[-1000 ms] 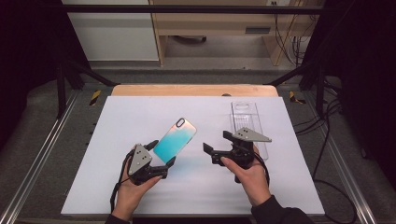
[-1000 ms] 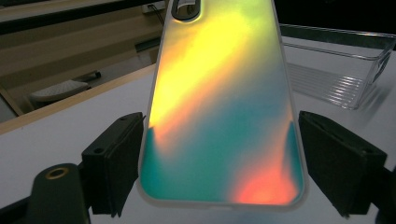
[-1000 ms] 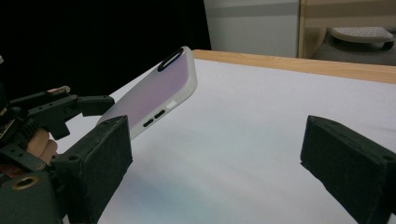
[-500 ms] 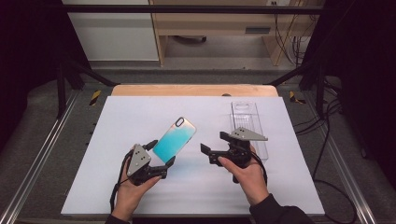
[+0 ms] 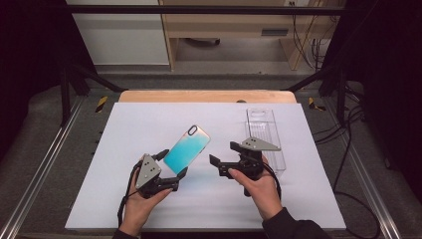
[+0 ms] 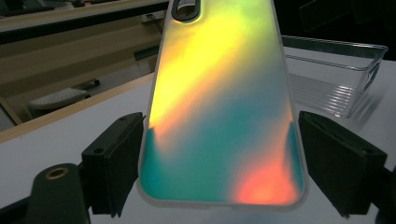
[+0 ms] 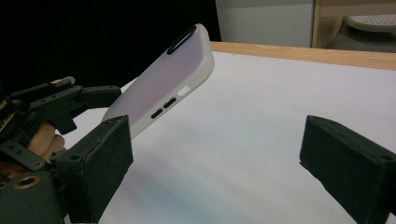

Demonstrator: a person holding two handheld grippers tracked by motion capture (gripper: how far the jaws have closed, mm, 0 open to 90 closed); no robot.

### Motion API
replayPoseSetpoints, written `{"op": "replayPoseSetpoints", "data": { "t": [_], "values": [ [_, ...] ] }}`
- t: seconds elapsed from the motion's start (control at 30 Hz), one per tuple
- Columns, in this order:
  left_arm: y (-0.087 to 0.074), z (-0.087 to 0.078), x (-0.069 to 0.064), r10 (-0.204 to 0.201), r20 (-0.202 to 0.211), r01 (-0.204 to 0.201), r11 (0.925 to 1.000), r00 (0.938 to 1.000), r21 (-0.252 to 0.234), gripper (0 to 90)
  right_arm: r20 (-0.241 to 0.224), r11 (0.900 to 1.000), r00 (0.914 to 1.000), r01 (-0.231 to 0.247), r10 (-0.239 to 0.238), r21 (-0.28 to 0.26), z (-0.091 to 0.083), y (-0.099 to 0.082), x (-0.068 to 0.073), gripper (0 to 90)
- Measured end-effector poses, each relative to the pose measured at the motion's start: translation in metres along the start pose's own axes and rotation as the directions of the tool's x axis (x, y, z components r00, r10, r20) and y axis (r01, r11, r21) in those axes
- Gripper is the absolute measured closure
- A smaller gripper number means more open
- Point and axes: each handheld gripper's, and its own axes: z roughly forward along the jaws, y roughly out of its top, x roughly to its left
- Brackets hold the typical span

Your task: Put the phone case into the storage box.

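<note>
we see the left gripper (image 5: 170, 168) clamped on the lower end of an iridescent phone case with a teal-to-yellow sheen and a pale translucent rim (image 5: 186, 149). in the left gripper view the two black jaws press on either long edge of the case (image 6: 224, 107) near its rounded bottom corners, and the case rises away from them with its camera cut-out at the far end. in the right gripper view the same case (image 7: 161, 91) sits tilted, its far end lifted off the white table sheet (image 7: 280, 130) and its side-button slots facing us.

the right gripper (image 5: 221, 158) is held just beside the case's right edge, apart from it, its jaws spread wide with nothing between them. in its own view the jaws stand far apart over bare sheet, and the left gripper (image 7: 70, 105) with its holding hand shows at the left.

just beyond the right gripper lies a clear ribbed plastic tray, long and rectangular (image 5: 266, 134), flat on the white sheet (image 5: 139, 124). in the left gripper view that tray (image 6: 336, 70) sits past the case's right side. a wooden table edge (image 5: 206, 96) runs beyond the sheet's far side.
</note>
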Motion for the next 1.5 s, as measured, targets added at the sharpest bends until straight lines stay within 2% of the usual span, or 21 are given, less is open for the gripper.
{"op": "replayPoseSetpoints", "data": {
  "t": [0.3, 0.4, 0.5, 0.7, 0.8, 0.97, 1.17, 1.23, 1.43, 1.5],
  "values": [
    [0.002, 0.0, -0.004, 0.01, 0.011, -0.01, 0.9999, 0.9999, -0.008, 16.5, -0.03, 0.9997, 0.9993, -0.024, 0.024, -0.003, 0.006, 0.0, 0.006, 11.3],
    [0.003, 0.001, -0.006, 0.016, 0.014, -0.016, 0.9998, 0.9998, -0.01, 16.6, -0.013, 0.9993, 0.9993, -0.036, 0.036, -0.005, 0.009, 0.001, 0.009, 12.5],
    [0.003, 0.001, -0.008, 0.018, 0.019, -0.018, 0.9998, 0.9997, -0.013, 16.5, -0.026, 0.9987, 0.9984, -0.05, 0.05, -0.01, 0.01, 0.001, 0.01, 12.6],
    [0.004, 0.002, -0.01, 0.023, 0.028, -0.023, 0.9996, 0.9993, -0.016, 16.6, -0.062, 0.9983, 0.9964, -0.058, 0.058, -0.009, 0.015, 0.003, 0.014, 19.2],
    [0.005, 0.002, -0.011, 0.023, 0.031, -0.023, 0.9995, 0.9992, -0.02, 16.6, -0.075, 0.9969, 0.9942, -0.078, 0.077, -0.011, 0.017, 0.004, 0.014, 22.7],
    [0.006, 0.002, -0.013, 0.028, 0.036, -0.027, 0.9993, 0.9989, -0.026, 16.5, -0.081, 0.9953, 0.9922, -0.096, 0.095, -0.01, 0.018, 0.006, 0.011, 25.2],
    [0.006, 0.002, -0.016, 0.035, 0.044, -0.034, 0.999, 0.9984, -0.029, 16.5, -0.117, 0.9905, 0.9837, -0.138, 0.137, -0.002, 0.017, 0.009, 0.008, 32.0],
    [0.007, 0.002, -0.018, 0.036, 0.046, -0.034, 0.9989, 0.9983, -0.033, 16.5, -0.142, 0.9861, 0.9761, -0.166, 0.165, 0.002, 0.017, 0.011, 0.007, 35.9],
    [0.007, 0.002, -0.019, 0.035, 0.049, -0.033, 0.9987, 0.9982, -0.039, 16.5, -0.166, 0.9837, 0.9697, -0.18, 0.179, 0.012, 0.018, 0.011, 0.004, 43.9],
    [0.007, 0.002, -0.019, 0.038, 0.051, -0.036, 0.9985, 0.998, -0.041, 16.5, -0.179, 0.9808, 0.9648, -0.195, 0.193, 0.008, 0.017, 0.012, 0.003, 47.3]
  ]
}}
